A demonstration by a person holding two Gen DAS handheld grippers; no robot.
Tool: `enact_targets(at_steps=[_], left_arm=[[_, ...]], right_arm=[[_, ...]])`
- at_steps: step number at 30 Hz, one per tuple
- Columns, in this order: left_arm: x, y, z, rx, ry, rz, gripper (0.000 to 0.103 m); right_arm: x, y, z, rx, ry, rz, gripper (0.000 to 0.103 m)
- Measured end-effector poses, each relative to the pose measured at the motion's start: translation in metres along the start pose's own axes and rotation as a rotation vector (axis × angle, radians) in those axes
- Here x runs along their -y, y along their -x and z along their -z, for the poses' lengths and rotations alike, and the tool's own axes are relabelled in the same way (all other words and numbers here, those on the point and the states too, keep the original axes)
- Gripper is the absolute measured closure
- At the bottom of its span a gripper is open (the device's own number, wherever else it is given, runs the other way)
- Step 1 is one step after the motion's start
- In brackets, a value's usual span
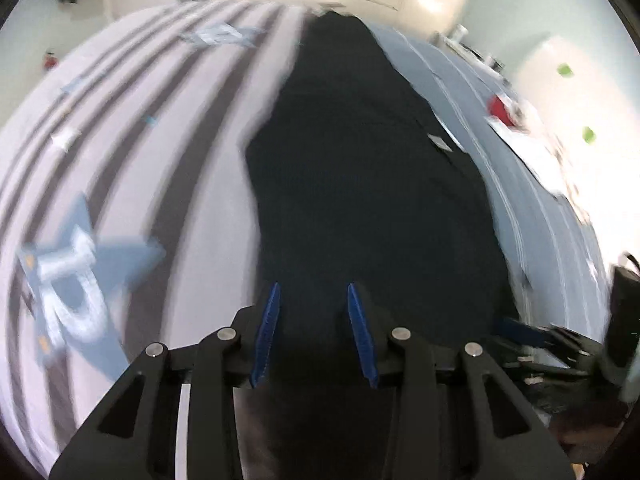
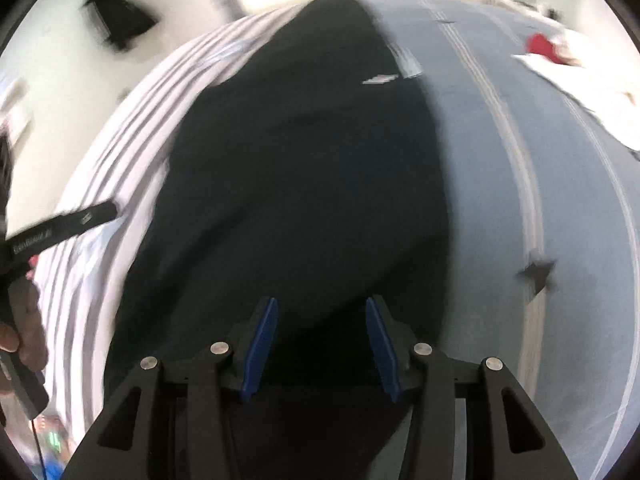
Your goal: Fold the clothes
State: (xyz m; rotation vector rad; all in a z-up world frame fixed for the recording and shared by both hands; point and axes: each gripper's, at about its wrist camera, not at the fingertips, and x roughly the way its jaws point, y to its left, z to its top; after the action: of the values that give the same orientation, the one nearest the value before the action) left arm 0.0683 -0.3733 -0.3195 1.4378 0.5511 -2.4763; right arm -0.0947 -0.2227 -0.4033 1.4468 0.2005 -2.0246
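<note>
A long dark garment (image 1: 360,168) lies stretched along a bed, with a small white tag (image 1: 440,142) near its right edge. My left gripper (image 1: 313,288) is shut on the garment's near edge, and dark cloth fills the gap between its blue pads (image 1: 266,332). In the right wrist view the same garment (image 2: 300,160) runs away from my right gripper (image 2: 321,301), which is shut on the near edge too. A hand (image 2: 28,332) holding the other gripper's black handle shows at the left edge. Both views are motion-blurred.
The bed cover is white with grey stripes (image 1: 160,120) on the left and blue-grey (image 2: 500,140) on the right. A red item (image 2: 540,46) on white cloth lies at the far right. Another dark garment (image 2: 120,20) hangs on the wall.
</note>
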Motion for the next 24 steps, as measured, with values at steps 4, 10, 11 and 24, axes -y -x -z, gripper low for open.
enact_targets(at_steps=[4,10,11,24], left_arm=[[-0.007,-0.029,0.050,-0.101,-0.066,-0.168,0.070],[-0.042,0.011,0.079,-0.046,0.106,-0.169,0.070],[-0.037,0.019,0.082,-0.040,0.108,-0.137,0.070],[-0.018,0.042,0.156,-0.090,0.174,-0.012,0.048]], right_arm=[[-0.013,-0.022,0.035,-0.075,0.039,0.027,0.060],[0.007,0.018,0.067,-0.024,-0.032,0.024,0.060],[0.009,0.029,0.076,-0.014,-0.045,0.031,0.060],[0.060,0.056,0.163,-0.052,-0.396,-0.106,0.055]])
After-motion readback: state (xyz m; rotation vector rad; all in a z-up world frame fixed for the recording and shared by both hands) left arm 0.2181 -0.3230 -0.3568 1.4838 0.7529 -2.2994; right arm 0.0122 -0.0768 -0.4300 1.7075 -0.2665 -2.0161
